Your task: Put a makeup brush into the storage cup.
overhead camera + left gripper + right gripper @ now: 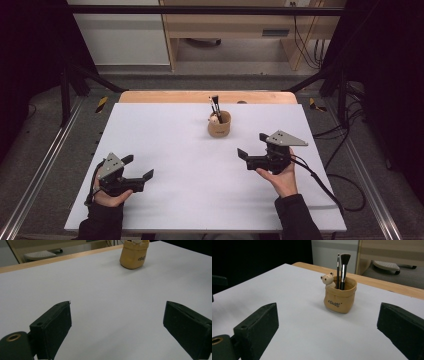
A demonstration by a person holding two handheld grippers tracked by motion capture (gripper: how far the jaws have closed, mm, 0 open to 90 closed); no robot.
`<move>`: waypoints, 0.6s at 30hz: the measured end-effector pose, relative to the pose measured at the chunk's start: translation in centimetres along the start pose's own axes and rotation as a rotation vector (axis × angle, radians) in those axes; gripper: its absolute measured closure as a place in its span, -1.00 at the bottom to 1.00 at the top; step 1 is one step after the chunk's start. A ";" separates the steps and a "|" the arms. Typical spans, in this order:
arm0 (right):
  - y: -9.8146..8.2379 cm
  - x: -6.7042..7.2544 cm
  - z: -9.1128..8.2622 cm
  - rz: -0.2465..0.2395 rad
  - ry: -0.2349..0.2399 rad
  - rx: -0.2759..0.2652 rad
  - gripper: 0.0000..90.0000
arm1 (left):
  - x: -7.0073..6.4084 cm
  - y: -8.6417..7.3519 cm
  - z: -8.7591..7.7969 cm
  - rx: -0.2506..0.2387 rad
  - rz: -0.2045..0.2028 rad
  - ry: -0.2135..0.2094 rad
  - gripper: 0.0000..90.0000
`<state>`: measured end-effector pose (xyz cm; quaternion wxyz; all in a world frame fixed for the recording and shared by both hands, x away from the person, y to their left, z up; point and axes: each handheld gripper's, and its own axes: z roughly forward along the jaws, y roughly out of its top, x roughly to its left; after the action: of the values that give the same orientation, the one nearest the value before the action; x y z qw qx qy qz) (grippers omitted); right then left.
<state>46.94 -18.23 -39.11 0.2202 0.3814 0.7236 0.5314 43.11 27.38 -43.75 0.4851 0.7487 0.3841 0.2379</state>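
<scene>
A tan pouch-shaped holder [219, 126] stands upright at the back middle of the white tabletop [175, 190]. Two makeup brushes [215, 105] and a small bear figure [327, 280] stick out of it. My left gripper [139, 166] rests low at the front left, open with nothing between its jaws, and the holder [133, 256] lies far ahead of it. My right gripper [251, 144] hovers to the right of the holder and nearer the front, open and empty. In the right gripper view the holder [340, 298] and the brushes [344, 265] stand ahead of the right gripper [327, 315], apart from both jaws.
A wooden strip [207, 96] borders the table's far edge. Black frame posts [65, 85] stand at both back corners. Cables [345, 190] trail over the floor at the right. Pale wooden furniture [235, 25] stands behind the table.
</scene>
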 end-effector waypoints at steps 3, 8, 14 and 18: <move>-0.4 -0.1 -0.5 0.002 -0.003 -0.001 -0.91 | 0.0 0.0 0.0 0.001 0.000 0.000 -0.84; -1.2 -0.4 -1.5 0.020 -0.016 -0.009 -0.92 | -0.1 0.0 0.1 0.000 -0.003 0.000 -0.84; -1.9 -0.7 -2.5 0.017 -0.025 -0.014 -0.94 | -0.1 0.0 0.1 0.002 -0.003 -0.001 -0.84; -2.3 -0.8 -3.1 0.014 -0.028 -0.017 -0.94 | -0.1 0.0 0.1 0.002 -0.004 0.000 -0.84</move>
<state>44.47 -21.02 -40.27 0.2298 0.3918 0.7134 0.5336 43.14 27.28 -43.82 0.4846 0.7485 0.3859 0.2365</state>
